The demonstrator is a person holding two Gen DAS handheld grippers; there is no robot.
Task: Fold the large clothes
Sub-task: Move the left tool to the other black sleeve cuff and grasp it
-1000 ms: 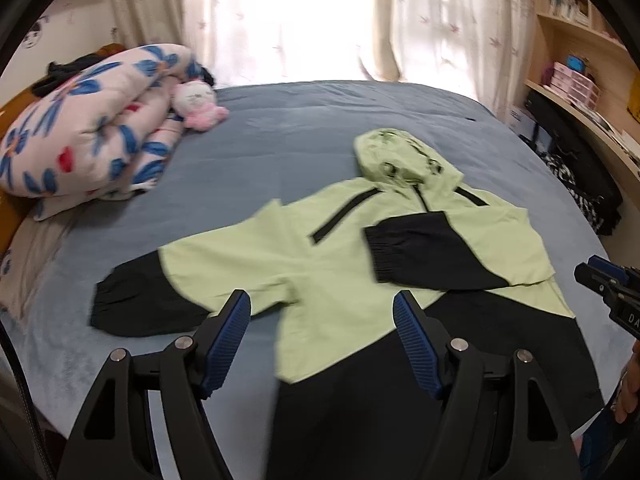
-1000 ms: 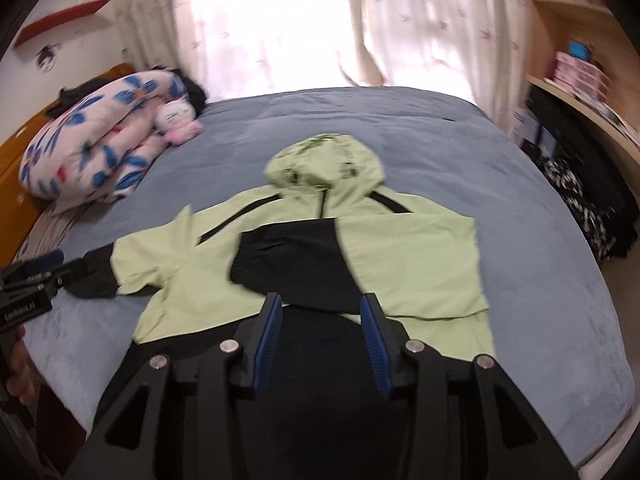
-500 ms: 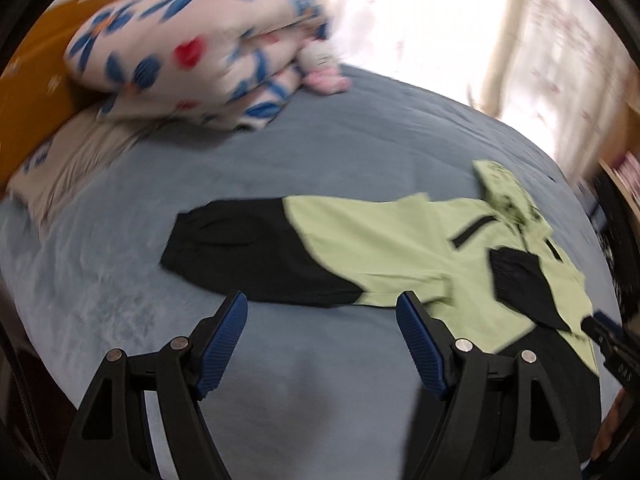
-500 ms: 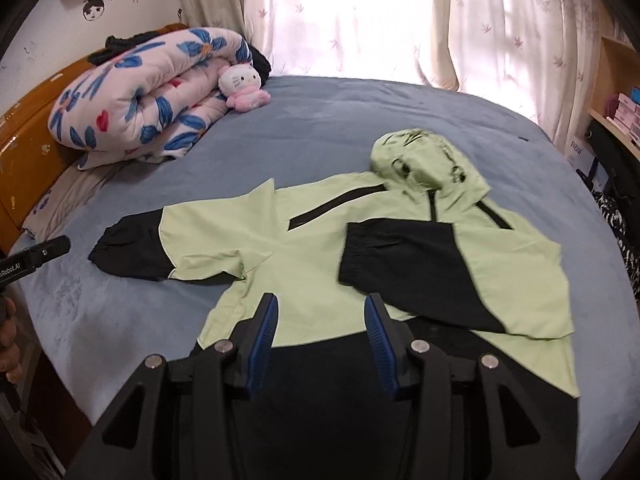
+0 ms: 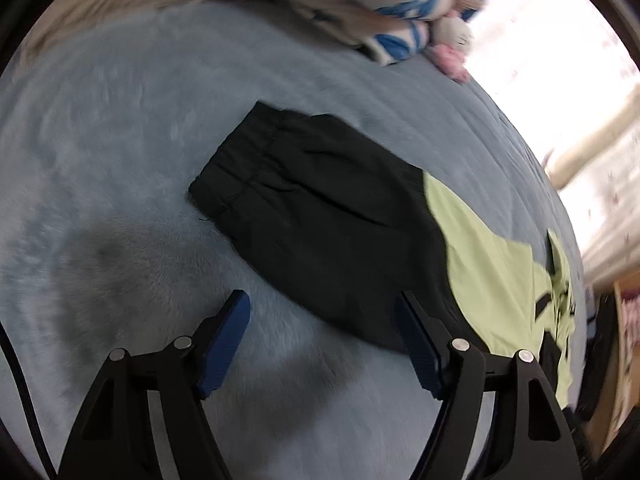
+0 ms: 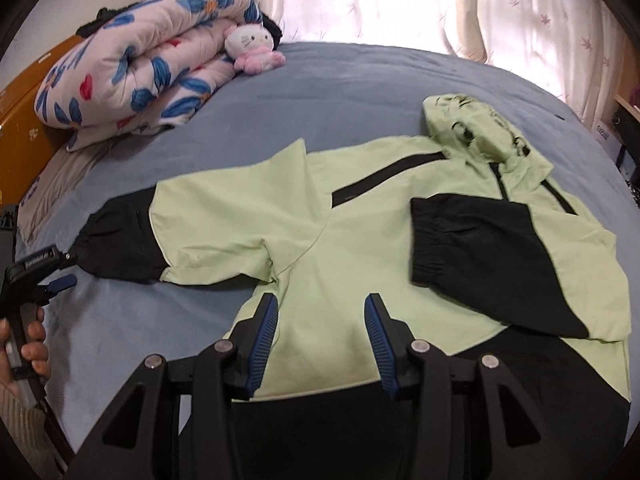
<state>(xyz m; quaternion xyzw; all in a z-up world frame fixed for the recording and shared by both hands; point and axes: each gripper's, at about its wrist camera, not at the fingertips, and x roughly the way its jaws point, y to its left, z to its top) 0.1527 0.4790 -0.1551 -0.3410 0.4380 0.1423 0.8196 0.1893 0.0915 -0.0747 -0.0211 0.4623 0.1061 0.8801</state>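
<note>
A light-green and black hooded jacket [image 6: 360,240] lies flat on the blue bed. Its right sleeve [image 6: 480,248] is folded across the chest. Its left sleeve stretches out to the left and ends in a black cuff [image 5: 304,208], also seen in the right wrist view [image 6: 116,240]. My left gripper [image 5: 322,312] is open and empty, low over the bed just short of that cuff; it also shows in the right wrist view [image 6: 48,276]. My right gripper [image 6: 320,316] is open and empty above the jacket's lower front.
A rolled floral quilt [image 6: 132,80] and a small plush toy [image 6: 252,48] lie at the head of the bed. An orange headboard [image 6: 24,120] stands at the left. Curtains [image 6: 400,0] hang behind. The bed's left edge is near the left gripper.
My left gripper has swung left and dropped close to the outstretched sleeve's black cuff. My right gripper has shifted left over the jacket. The jacket has not moved.
</note>
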